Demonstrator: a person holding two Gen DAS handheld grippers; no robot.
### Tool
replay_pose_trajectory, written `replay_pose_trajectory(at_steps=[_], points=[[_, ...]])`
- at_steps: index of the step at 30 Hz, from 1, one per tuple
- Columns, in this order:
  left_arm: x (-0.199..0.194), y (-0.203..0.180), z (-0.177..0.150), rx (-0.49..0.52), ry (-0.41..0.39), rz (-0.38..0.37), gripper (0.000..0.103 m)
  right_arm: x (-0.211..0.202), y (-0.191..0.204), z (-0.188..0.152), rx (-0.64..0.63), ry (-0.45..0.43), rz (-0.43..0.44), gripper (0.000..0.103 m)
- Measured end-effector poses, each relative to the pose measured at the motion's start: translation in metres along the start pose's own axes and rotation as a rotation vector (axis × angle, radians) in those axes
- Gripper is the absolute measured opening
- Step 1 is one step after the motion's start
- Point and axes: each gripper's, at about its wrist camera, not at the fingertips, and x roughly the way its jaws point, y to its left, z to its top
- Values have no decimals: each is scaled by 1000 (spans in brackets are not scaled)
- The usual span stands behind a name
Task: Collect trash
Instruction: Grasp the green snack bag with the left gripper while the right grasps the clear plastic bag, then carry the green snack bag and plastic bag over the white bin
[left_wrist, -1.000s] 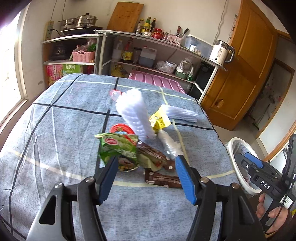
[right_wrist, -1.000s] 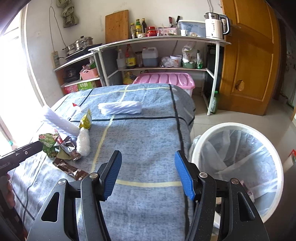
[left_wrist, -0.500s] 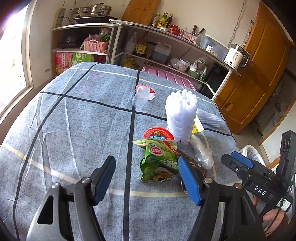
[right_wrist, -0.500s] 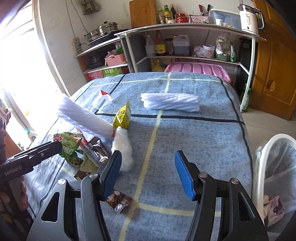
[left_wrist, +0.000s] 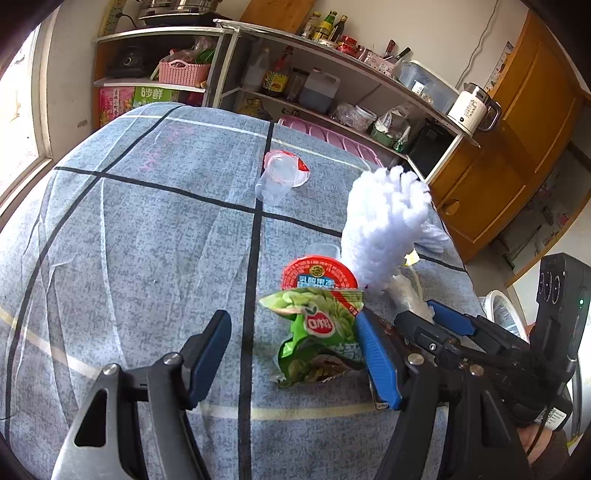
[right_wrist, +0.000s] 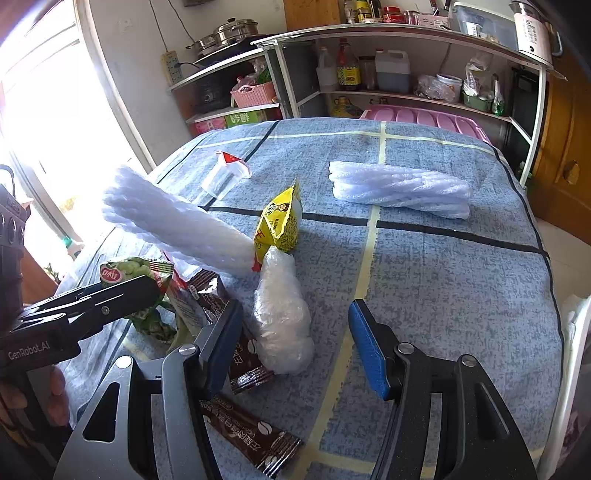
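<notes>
Trash lies on a blue checked tablecloth (left_wrist: 129, 240). My left gripper (left_wrist: 295, 354) is open; a green snack bag (left_wrist: 317, 332) lies between its fingers, nearer the right one. Behind the bag are a red-lidded cup (left_wrist: 319, 273) and a white foam net (left_wrist: 384, 225). My right gripper (right_wrist: 295, 343) is open around a crumpled clear plastic bag (right_wrist: 280, 314). Brown coffee sachets (right_wrist: 255, 446) lie by its left finger. A yellow packet (right_wrist: 280, 221), the foam net (right_wrist: 173, 225), the green bag (right_wrist: 129, 269) and a second foam net (right_wrist: 399, 188) lie beyond. The right gripper also shows in the left wrist view (left_wrist: 439, 325).
A clear plastic cup (left_wrist: 275, 181) lies on its side farther back. A white bin (left_wrist: 498, 310) stands past the table's right edge, its rim also visible in the right wrist view (right_wrist: 576, 332). Shelves with bottles (right_wrist: 347, 70) and a pink crate (right_wrist: 424, 118) stand behind. A wooden door (left_wrist: 517, 147) is at the right.
Both grippers have moved in toward the trash pile. The left has swung left and now brackets the green bag. The right has left the bin and now brackets the clear plastic bag.
</notes>
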Motion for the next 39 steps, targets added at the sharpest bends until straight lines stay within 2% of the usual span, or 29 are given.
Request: replay_pose_trajectory(at_steps=[1, 3, 8, 12, 18, 29, 39], points=[[-1, -1, 0, 7, -5, 3, 71, 0, 0, 0, 1, -3, -2, 57], [-2, -4, 0, 24, -14, 13, 62, -1, 1, -1, -1, -4, -4, 43], [-2, -10, 1, 39, -8, -4, 51, -3, 2, -3, -4, -3, -10, 31], [0, -9, 1, 25, 0, -18, 40, -4, 0, -3, 5, -8, -17, 29], [-6, -13, -2, 40, -14, 4, 33, -10, -2, -5, 15, -26, -33, 28], [-26, -21, -2, 53, -58, 28, 31, -32, -5, -9, 25, -70, -31, 28], [-45, -45, -3, 85, -89, 13, 31, -65, -15, -14, 53, -121, -27, 28]])
